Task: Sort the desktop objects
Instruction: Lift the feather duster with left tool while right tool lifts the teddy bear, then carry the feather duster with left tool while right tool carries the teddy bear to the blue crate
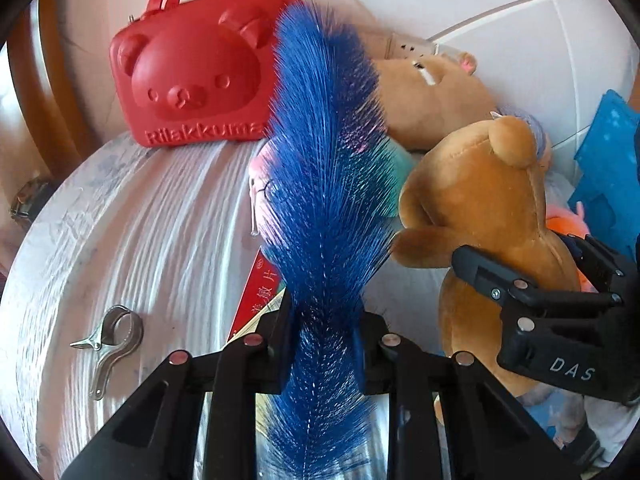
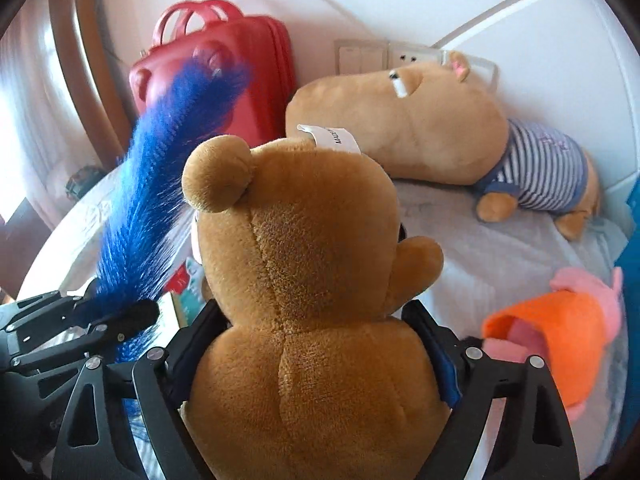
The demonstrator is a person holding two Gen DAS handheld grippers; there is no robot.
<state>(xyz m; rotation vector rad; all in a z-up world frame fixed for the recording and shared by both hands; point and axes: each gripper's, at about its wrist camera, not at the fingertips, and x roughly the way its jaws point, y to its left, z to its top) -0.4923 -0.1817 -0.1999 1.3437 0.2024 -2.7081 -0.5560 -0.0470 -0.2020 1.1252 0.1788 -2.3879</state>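
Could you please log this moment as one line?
left gripper: shut on blue feather | right gripper: shut on brown teddy bear

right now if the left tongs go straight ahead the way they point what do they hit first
Probably the red bear-face case at the table's far edge, though depth is unclear. The left tongs, shut on the blue feather, point toward it.

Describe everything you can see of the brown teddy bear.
The brown teddy bear is a short-pile plush with round ears, a stubby arm and a centre back seam. It is upright, seen from behind, clamped at the body by the right claw. A white sewn-in tag sticks up behind its head.
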